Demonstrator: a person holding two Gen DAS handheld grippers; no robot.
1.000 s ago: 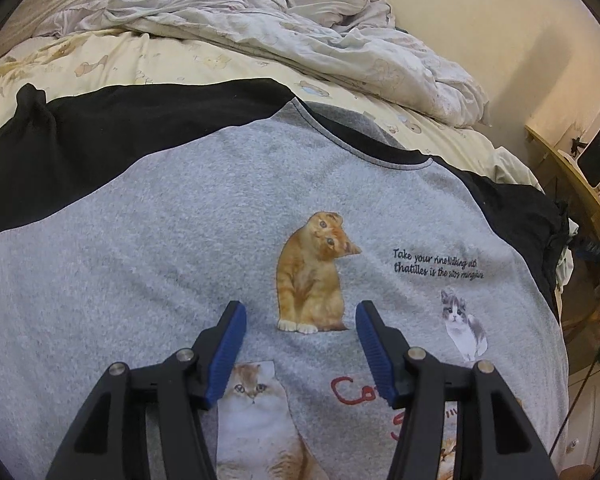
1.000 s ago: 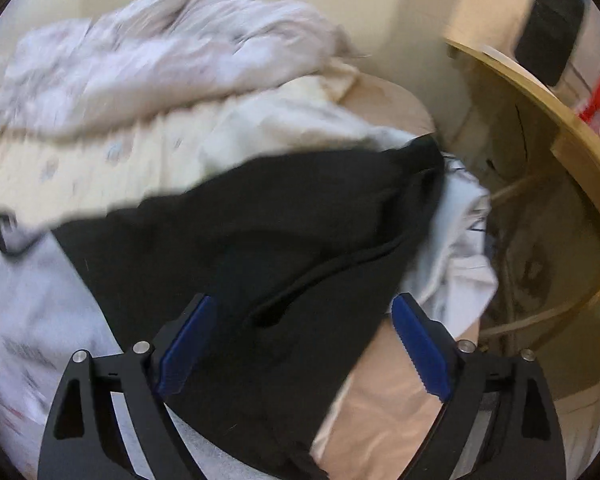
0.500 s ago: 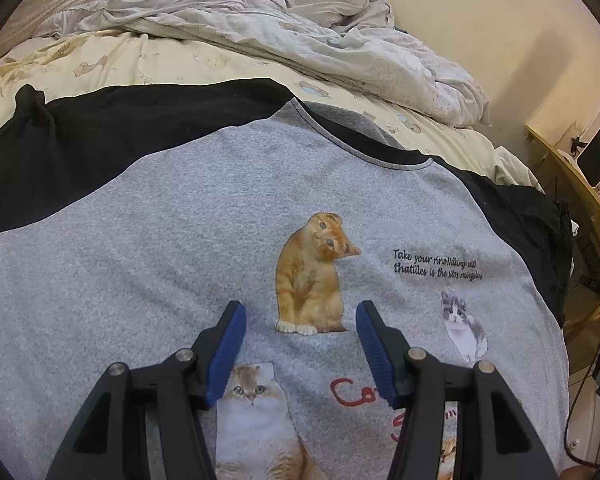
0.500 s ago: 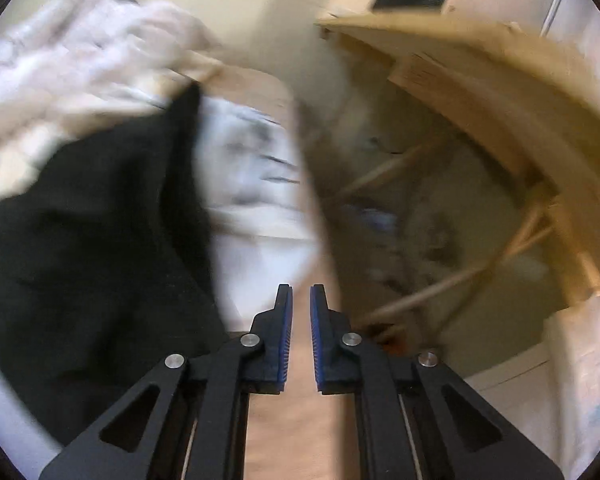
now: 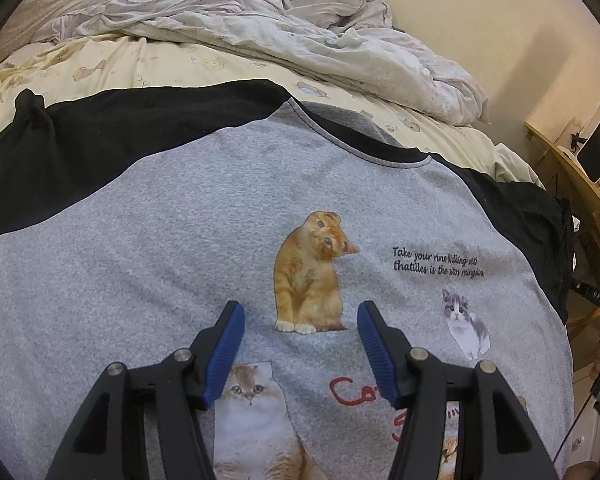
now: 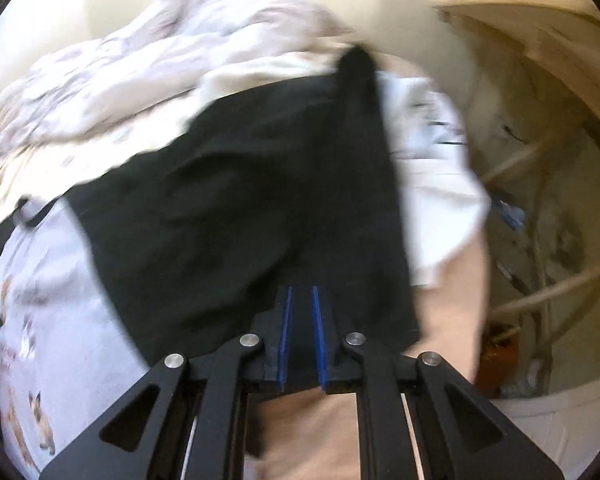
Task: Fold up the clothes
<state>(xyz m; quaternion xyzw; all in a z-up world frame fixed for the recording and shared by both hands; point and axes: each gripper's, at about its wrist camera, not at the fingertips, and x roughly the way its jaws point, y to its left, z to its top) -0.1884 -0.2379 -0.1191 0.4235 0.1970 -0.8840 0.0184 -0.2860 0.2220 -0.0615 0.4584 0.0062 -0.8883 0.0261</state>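
Note:
A grey T-shirt [image 5: 180,220] with cat prints and black sleeves lies spread flat on the bed. My left gripper [image 5: 300,308] hangs open just over its chest, an orange cat print showing between the blue pads. The right black sleeve [image 5: 532,216] reaches the bed's right edge. In the right wrist view, that black sleeve [image 6: 240,200] fills the middle, with the grey body [image 6: 60,280] at lower left. My right gripper [image 6: 301,290] has its narrow jaws opening slightly, and black sleeve fabric sits pinched between the pads at the sleeve's near hem.
A crumpled pale duvet [image 5: 300,28] is heaped at the far side of the patterned sheet [image 5: 140,64]. A wooden desk [image 5: 572,184] stands close off the bed's right side, and its curved wooden frame [image 6: 540,40] shows beyond a white cloth [image 6: 440,200].
The right gripper went from wide open to nearly closed, swung out toward the desk side, and now sits on the black sleeve's hem. The left gripper has not moved.

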